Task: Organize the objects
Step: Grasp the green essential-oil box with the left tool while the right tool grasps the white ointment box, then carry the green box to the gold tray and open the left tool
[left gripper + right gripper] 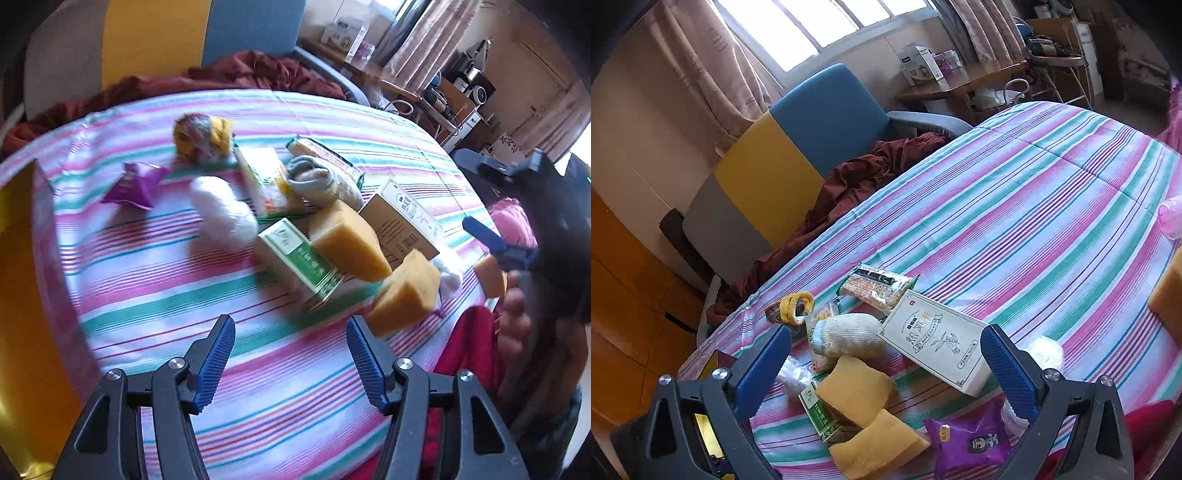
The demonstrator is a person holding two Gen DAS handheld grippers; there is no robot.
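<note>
Both the left gripper [290, 363] and the right gripper [886, 365] hang spread and empty over the bed's [1034, 206] clutter; the left view is motion-blurred.

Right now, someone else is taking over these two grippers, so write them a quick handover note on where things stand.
Left gripper: open, empty, above the striped bedcover.
Right gripper: open, empty, over the pile.
Things: two yellow sponges, green box, white box, purple packet, rolled socks and snack packs lie loose and mixed on the bed. A gold box stands at the left edge.
Done: nothing looks sorted.
Left: group everything.
</note>
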